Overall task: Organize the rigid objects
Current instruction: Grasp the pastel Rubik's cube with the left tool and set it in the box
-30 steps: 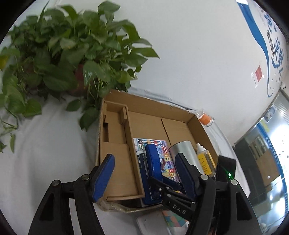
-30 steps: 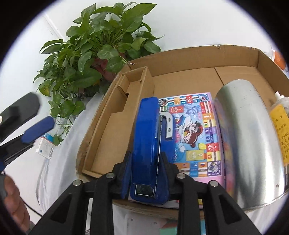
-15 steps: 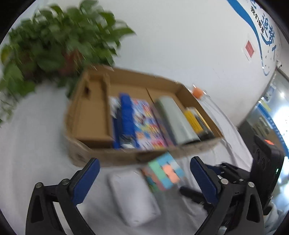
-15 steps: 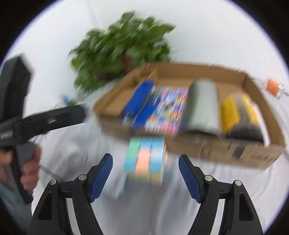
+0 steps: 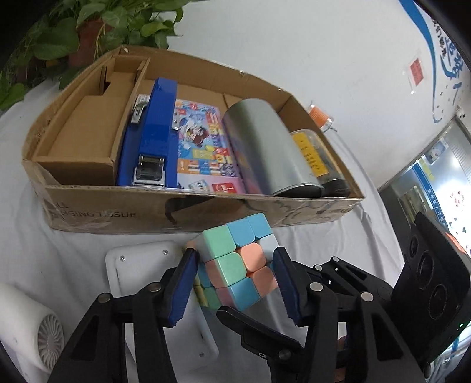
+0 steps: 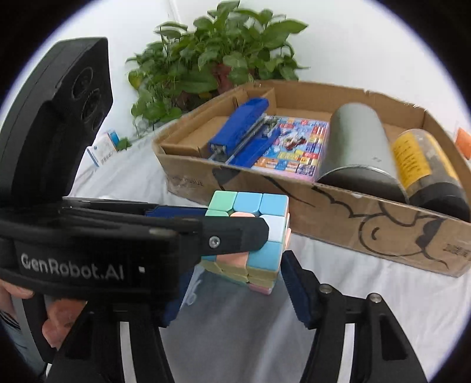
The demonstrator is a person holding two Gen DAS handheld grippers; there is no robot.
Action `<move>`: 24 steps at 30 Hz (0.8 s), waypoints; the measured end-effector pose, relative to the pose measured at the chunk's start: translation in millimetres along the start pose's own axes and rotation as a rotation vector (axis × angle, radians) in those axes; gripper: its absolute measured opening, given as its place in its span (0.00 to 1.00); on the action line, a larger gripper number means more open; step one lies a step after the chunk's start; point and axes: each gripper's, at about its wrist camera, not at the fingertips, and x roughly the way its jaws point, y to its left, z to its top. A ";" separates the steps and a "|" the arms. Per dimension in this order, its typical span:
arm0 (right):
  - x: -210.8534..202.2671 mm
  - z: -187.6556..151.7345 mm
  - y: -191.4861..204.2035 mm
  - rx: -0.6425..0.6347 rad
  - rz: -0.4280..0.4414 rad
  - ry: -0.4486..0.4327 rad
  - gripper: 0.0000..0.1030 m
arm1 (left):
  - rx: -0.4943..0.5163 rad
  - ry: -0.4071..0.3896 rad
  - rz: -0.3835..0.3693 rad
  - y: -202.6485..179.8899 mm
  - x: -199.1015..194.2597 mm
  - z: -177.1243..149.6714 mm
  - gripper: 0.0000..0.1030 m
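Left wrist view first: my left claw (image 5: pixel 235 282) has its blue pads on either side of the pastel puzzle cube (image 5: pixel 238 259), pinching it just in front of the cardboard box (image 5: pixel 188 210). I read the cube as tilted and just above the white-clothed bench (image 5: pixel 59 244), though its underside is hidden. Beside it, to the left, lies a flat white plastic block (image 5: pixel 141 265), and a small white fan (image 5: pixel 26 327) sits at the lower left edge. Inside the box I see a blue stapler (image 5: pixel 154 132) lying next to a colourful game card (image 5: pixel 203 147), then a silver cylinder (image 5: pixel 262 150) on its side and a yellow-labelled bottle (image 5: pixel 312 153) against the right wall. A potted plant (image 5: pixel 97 26) stands behind the box.

Right wrist view now: my right claw (image 6: pixel 235 291) is spread wide, pinching nothing, with one blue pad (image 6: pixel 294 291) showing to the right below the cube (image 6: pixel 265 229). The left gripper's black finger crosses in front of the cube's face from the left. Behind it the box (image 6: pixel 382 232) holds the stapler (image 6: pixel 238 129), card (image 6: pixel 297 147), cylinder (image 6: pixel 356 147) and bottle (image 6: pixel 426 165) in a row. The plant (image 6: pixel 212 59) is at the back, a small white carton (image 6: pixel 103 147) near it on the cloth.
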 end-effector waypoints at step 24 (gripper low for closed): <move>0.6 66.8 -11.9 0.027 -0.039 -0.042 0.61 | 0.066 0.004 -0.083 29.1 2.4 102.8 0.27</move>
